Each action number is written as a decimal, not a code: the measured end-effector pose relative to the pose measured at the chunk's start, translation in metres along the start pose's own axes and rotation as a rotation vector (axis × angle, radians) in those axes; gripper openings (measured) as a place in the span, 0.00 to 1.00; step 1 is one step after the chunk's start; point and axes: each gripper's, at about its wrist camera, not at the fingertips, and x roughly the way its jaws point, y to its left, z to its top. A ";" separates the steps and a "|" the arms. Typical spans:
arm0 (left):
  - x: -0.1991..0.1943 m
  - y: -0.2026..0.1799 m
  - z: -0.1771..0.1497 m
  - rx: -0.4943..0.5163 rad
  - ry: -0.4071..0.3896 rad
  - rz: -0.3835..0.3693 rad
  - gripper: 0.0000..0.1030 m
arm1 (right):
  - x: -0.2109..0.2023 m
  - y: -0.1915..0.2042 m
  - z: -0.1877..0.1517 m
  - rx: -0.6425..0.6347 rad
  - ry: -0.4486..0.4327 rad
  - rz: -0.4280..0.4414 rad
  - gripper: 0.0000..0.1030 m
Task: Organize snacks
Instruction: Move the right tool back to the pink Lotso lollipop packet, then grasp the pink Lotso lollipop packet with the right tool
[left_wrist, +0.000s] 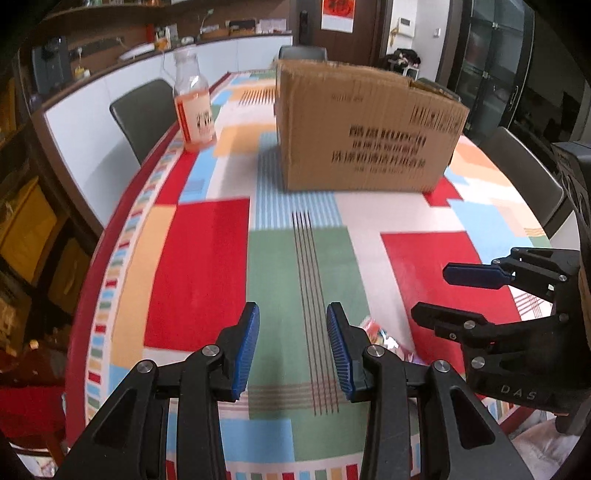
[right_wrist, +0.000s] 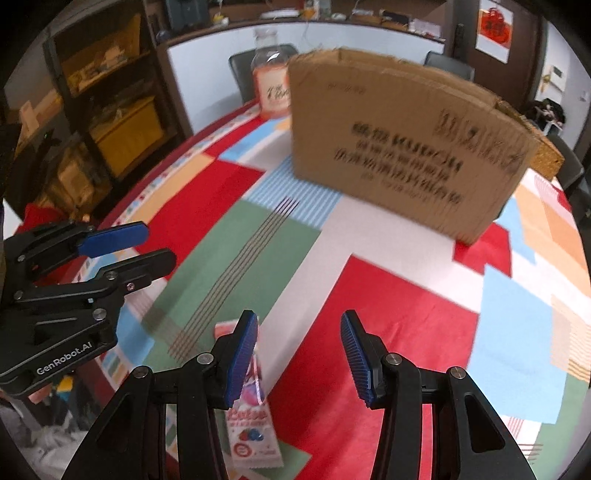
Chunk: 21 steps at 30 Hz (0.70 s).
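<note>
Left wrist view first, going left to right. Upper left of the frame there's a clear bottle (left_wrist: 194, 107) with pinkish liquid and an orange label, standing upright on the table (left_wrist: 199, 269) — that table has a loud patchwork cloth in red, green, blue and orange. Right of the bottle, upper centre, sits a cardboard box (left_wrist: 365, 129) with blurry dark print on its side, well apart from the bottle. Bottom centre, the left gripper (left_wrist: 293, 349) has its blue-padded fingers spread fairly wide with nothing between them. Just right of its right finger a snack packet (left_wrist: 384, 338) peeks out, lying flat on the cloth, mostly hidden. At the right edge the right gripper (left_wrist: 436, 291) comes in sideways, fingers parted and empty.

Right wrist view: the left gripper (right_wrist: 155, 245) shows at the left edge, fingers apart. The bottle (right_wrist: 271, 79) is upper centre-left, partly behind the box (right_wrist: 402, 147), which fills the upper middle and right. Bottom centre, the right gripper (right_wrist: 299, 352) is spread wide and holds nothing — the snack packet (right_wrist: 251, 432) lies on the table under and just beside its left finger, white with pink print and berry pictures. Can't tell if the finger actually touches it.
</note>
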 end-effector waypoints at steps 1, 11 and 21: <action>0.002 0.001 -0.003 -0.005 0.012 -0.007 0.36 | 0.004 0.003 -0.002 -0.007 0.014 0.006 0.47; 0.010 0.003 -0.025 -0.020 0.080 -0.037 0.36 | 0.026 0.020 -0.011 -0.044 0.116 0.066 0.47; 0.016 0.007 -0.030 -0.039 0.104 -0.045 0.36 | 0.045 0.030 -0.017 -0.069 0.173 0.077 0.47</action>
